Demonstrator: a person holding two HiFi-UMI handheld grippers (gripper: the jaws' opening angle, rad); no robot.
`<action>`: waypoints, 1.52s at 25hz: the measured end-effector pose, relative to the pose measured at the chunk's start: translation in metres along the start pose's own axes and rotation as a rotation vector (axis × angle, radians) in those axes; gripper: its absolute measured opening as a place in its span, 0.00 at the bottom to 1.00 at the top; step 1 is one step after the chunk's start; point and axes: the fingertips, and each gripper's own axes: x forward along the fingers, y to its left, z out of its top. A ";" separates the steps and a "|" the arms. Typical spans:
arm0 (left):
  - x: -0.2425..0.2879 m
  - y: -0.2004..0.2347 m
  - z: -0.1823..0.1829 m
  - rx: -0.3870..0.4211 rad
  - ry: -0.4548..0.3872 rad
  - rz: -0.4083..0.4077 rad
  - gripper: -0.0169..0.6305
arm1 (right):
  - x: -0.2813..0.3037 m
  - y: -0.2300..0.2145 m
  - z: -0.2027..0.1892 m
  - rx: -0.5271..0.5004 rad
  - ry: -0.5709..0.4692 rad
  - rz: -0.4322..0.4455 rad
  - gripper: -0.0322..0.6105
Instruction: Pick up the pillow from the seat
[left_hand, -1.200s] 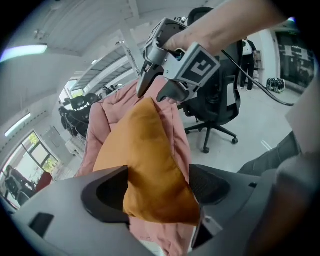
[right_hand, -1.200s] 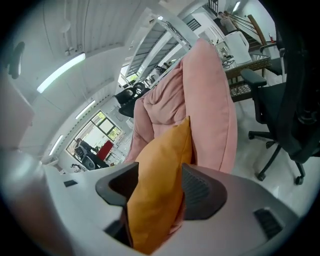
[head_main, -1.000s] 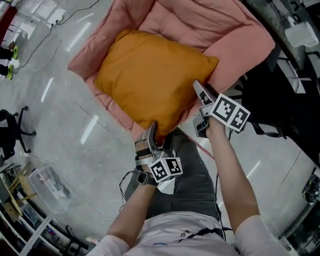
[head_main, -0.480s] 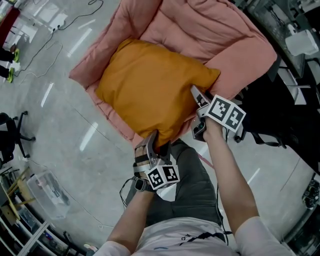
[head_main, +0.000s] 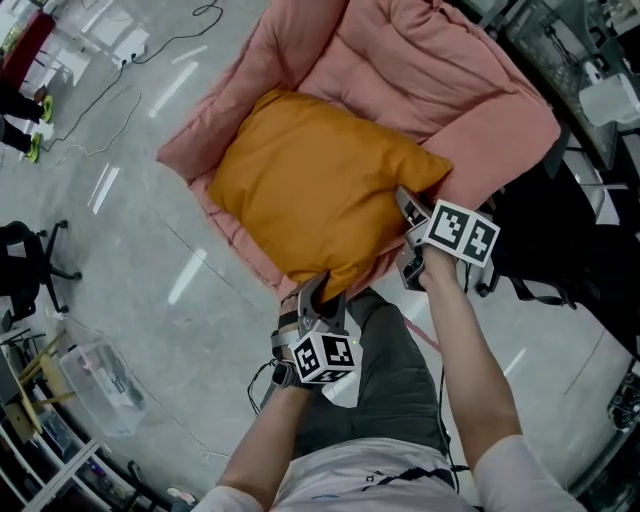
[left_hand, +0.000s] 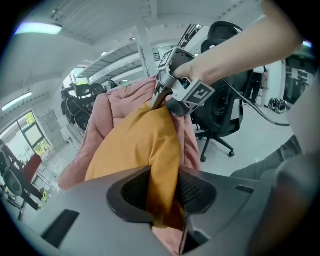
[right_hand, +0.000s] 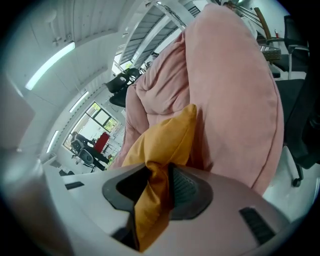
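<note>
Two corners of the orange pillow (head_main: 320, 180) are being pinched, jaws having just been closing on fabric: left gripper (head_main: 322, 292) at the near corner, right gripper (head_main: 408, 212) at the right one. The pillow is lying on the pink seat (head_main: 440, 80), stretching away from both grippers.

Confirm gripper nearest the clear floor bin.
Left. Both just closed on the pillow: left gripper at its near corner toward the bin, right gripper farther, at its right corner.
</note>
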 end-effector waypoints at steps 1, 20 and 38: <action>-0.003 0.003 0.001 -0.024 0.001 -0.014 0.23 | -0.003 0.007 0.001 0.001 -0.007 0.027 0.26; -0.152 0.081 0.113 -0.168 -0.097 -0.017 0.19 | -0.090 0.165 0.070 -0.190 0.017 0.272 0.14; -0.291 0.120 0.251 -0.171 -0.269 0.003 0.18 | -0.217 0.287 0.165 -0.230 -0.058 0.325 0.12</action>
